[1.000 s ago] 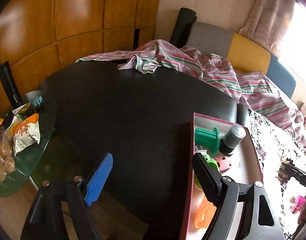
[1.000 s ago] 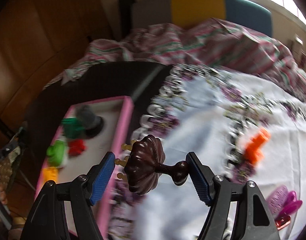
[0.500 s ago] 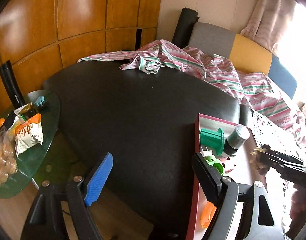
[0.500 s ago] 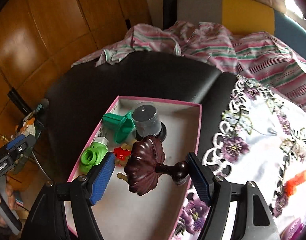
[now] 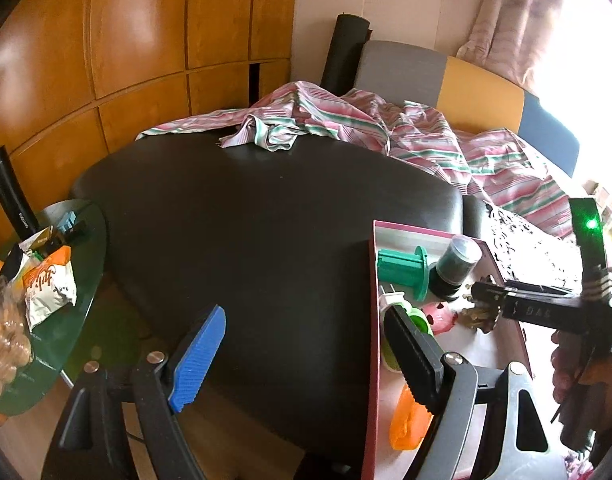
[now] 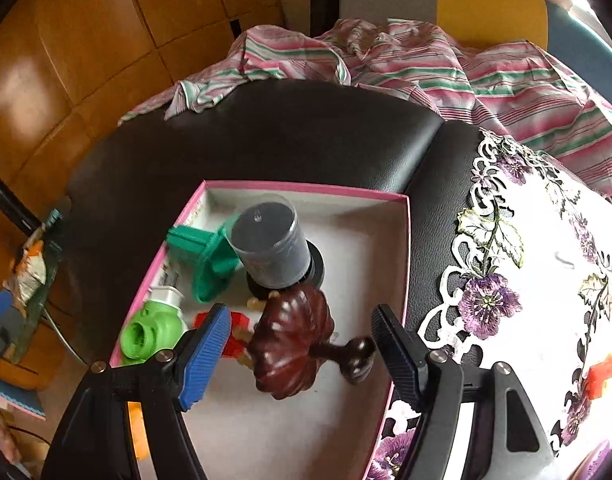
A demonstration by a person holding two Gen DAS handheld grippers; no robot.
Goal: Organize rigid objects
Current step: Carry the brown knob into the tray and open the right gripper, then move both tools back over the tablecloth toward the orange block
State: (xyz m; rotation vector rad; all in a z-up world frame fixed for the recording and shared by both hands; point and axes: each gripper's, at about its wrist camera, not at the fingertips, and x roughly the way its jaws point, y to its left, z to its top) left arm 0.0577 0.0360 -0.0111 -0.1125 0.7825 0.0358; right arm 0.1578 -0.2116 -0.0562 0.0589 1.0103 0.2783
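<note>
A pink-rimmed white box (image 6: 405, 240) lies on the black leather seat. It holds a green spool (image 6: 202, 252), a grey capped jar (image 6: 270, 248), a green round toy (image 6: 146, 336), a red piece (image 6: 236, 330) and an orange piece (image 5: 407, 424). My right gripper (image 6: 302, 344) is open above the box; the dark brown wooden scalloped piece (image 6: 294, 344) sits blurred between its fingers, apart from both pads. My left gripper (image 5: 306, 356) is open and empty, over the seat at the box's left wall (image 5: 371, 320).
A striped pink and green cloth (image 5: 345, 128) lies at the back. A white embroidered cloth (image 6: 545, 280) with an orange piece (image 6: 605, 372) lies right of the box. A glass side table (image 5: 46, 304) with snack bags stands at the left.
My right gripper carried the brown wooden piece from over the white cloth to over the box, then opened; the piece is loose and dropping. My left gripper stayed nearly still.
</note>
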